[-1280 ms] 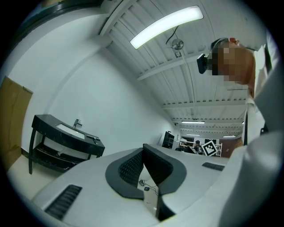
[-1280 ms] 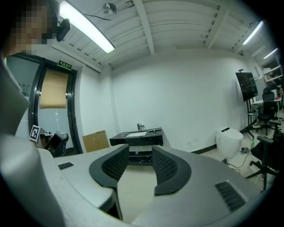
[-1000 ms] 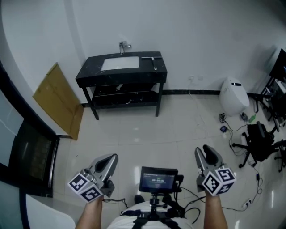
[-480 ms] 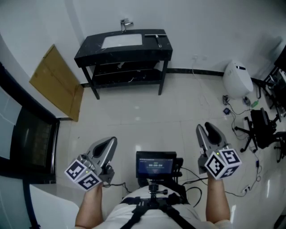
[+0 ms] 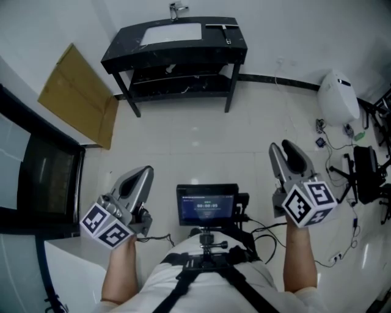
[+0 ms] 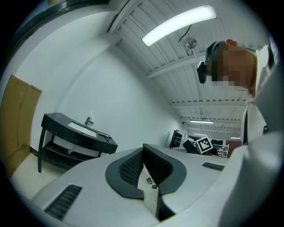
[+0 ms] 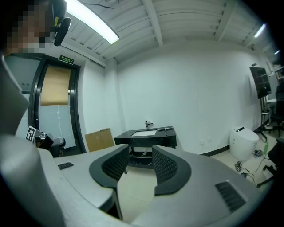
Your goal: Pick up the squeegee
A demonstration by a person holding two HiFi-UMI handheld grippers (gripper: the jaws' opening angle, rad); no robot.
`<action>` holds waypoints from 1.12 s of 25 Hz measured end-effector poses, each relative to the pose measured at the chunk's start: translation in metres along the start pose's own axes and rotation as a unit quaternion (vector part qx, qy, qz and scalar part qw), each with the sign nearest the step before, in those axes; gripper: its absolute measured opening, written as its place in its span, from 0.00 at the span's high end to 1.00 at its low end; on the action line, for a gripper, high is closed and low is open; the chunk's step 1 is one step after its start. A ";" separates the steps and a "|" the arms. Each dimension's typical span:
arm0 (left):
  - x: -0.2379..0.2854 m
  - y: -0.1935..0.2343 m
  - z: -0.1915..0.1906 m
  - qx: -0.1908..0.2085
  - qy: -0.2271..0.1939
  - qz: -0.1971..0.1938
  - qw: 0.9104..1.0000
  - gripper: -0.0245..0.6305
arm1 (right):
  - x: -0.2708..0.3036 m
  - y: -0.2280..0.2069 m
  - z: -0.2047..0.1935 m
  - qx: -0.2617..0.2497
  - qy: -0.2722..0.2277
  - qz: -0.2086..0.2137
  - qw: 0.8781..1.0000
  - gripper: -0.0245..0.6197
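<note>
The squeegee [image 5: 225,31] is a slim dark bar with a pale handle, lying on the right end of the black sink counter [image 5: 122,54] against the far wall. It also shows small in the right gripper view, squeegee [image 7: 166,129], and in the left gripper view, squeegee [image 6: 105,136]. My left gripper [image 5: 142,176] and right gripper [image 5: 281,153] are held low by the person's body, far short of the counter. Both are open with nothing between their pads. The right gripper [image 7: 140,162] points at the counter; the left gripper [image 6: 143,166] points to its right.
A faucet [image 5: 178,8] and white basin sit on the counter, with a shelf below. A cardboard sheet [image 5: 78,95] leans at the left beside a dark glass door [image 5: 36,177]. A white bin [image 5: 338,98], cables and an office chair [image 5: 366,174] stand at the right. A small screen [image 5: 208,205] is mounted on the person's chest.
The counter has slid up toward the top edge of the head view as that view shifted. Both grippers stay low and open, slightly further apart.
</note>
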State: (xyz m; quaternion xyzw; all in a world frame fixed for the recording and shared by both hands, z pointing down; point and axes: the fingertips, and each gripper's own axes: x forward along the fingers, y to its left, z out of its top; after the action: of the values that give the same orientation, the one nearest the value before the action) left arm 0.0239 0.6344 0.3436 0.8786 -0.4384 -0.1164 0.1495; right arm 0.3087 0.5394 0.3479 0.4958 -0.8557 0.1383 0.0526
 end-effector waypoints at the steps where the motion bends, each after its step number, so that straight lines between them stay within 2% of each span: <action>1: 0.006 0.002 -0.001 0.002 -0.001 0.000 1.000 0.97 | 0.005 -0.005 0.001 0.000 -0.002 0.001 1.000 0.72; 7: 0.075 0.021 0.025 0.003 0.001 0.008 1.000 0.97 | 0.061 -0.044 0.041 -0.002 -0.003 0.021 1.000 0.72; 15: 0.120 0.022 0.024 0.009 0.011 0.012 1.000 0.97 | 0.087 -0.077 0.049 0.011 0.002 0.026 1.000 0.72; 21: 0.137 0.022 0.022 0.010 0.025 0.016 1.000 0.97 | 0.100 -0.091 0.046 0.023 0.008 0.031 0.999 0.72; 28: 0.143 0.046 0.026 0.002 0.029 0.021 0.999 0.97 | 0.128 -0.086 0.044 0.024 0.022 0.037 0.999 0.72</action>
State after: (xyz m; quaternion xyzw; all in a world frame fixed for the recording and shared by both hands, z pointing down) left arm 0.0654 0.4889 0.3258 0.8727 -0.4520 -0.0865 0.1629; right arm 0.3205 0.3794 0.3504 0.4622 -0.8684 0.1712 0.0541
